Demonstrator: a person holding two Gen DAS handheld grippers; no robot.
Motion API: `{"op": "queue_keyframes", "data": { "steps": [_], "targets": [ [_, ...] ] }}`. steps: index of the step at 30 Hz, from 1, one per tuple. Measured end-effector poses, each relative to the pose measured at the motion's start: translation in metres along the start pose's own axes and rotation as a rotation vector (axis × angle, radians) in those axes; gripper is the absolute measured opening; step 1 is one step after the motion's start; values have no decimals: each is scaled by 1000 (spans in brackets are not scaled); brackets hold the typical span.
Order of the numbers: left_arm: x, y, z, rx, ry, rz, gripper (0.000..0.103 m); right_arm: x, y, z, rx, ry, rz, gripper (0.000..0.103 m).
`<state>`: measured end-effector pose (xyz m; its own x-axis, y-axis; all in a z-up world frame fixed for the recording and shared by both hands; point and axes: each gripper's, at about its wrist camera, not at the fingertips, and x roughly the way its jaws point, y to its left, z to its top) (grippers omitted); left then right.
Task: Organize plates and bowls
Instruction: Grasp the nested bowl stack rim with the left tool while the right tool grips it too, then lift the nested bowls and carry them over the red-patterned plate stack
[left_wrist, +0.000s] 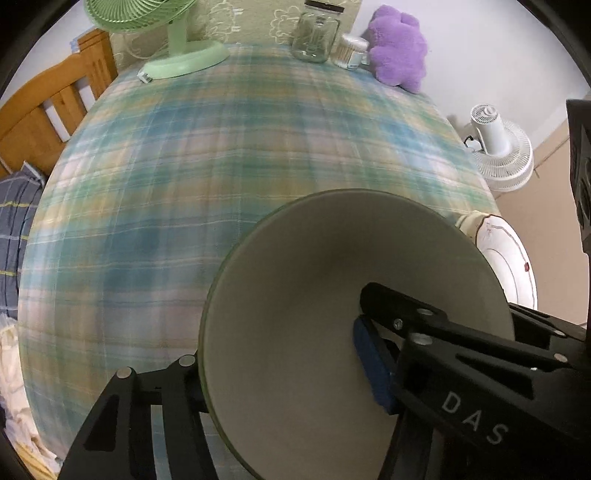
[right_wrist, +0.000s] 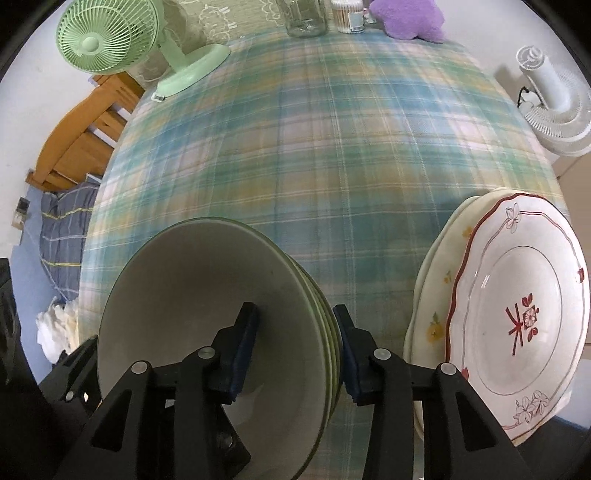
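A stack of grey-green bowls (right_wrist: 207, 306) sits near the front of the plaid table; it also fills the left wrist view (left_wrist: 314, 295). My right gripper (right_wrist: 295, 350) straddles the stack's right rim, one blue pad (right_wrist: 243, 350) inside the top bowl and one outside, with a gap showing. My left gripper (left_wrist: 273, 365) straddles the left rim, one pad (left_wrist: 373, 365) inside the bowl; the other finger is hidden behind the rim. A stack of plates, topped by a white plate with red floral trim (right_wrist: 524, 317), lies at the right; its edge shows in the left wrist view (left_wrist: 506, 251).
At the table's far edge stand a green desk fan (right_wrist: 110, 40), a glass jar (left_wrist: 314, 33), a cotton swab tub (left_wrist: 351, 50) and a purple plush toy (left_wrist: 399, 48). A white floor fan (right_wrist: 550, 96) stands off the right edge. A wooden bed frame (left_wrist: 48, 107) is at left.
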<state>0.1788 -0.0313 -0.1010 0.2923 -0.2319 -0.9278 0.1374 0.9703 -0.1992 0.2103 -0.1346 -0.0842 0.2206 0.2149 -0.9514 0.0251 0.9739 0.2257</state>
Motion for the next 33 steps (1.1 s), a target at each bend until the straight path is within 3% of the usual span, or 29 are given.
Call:
{"op": "queue_keyframes", "data": {
  "steps": [15,25,33],
  "targets": [
    [-12,5,-2,30,2,-44,62,-8,6,-5,25,-23,-40,45],
    [-46,-11,1,64,-20,-68,62,-48,8,-12,54,-66,-53,45],
    [-63,-38,3,78,-65,-33,61,-79,-6,-14,59,-107,-37,45]
  ]
}}
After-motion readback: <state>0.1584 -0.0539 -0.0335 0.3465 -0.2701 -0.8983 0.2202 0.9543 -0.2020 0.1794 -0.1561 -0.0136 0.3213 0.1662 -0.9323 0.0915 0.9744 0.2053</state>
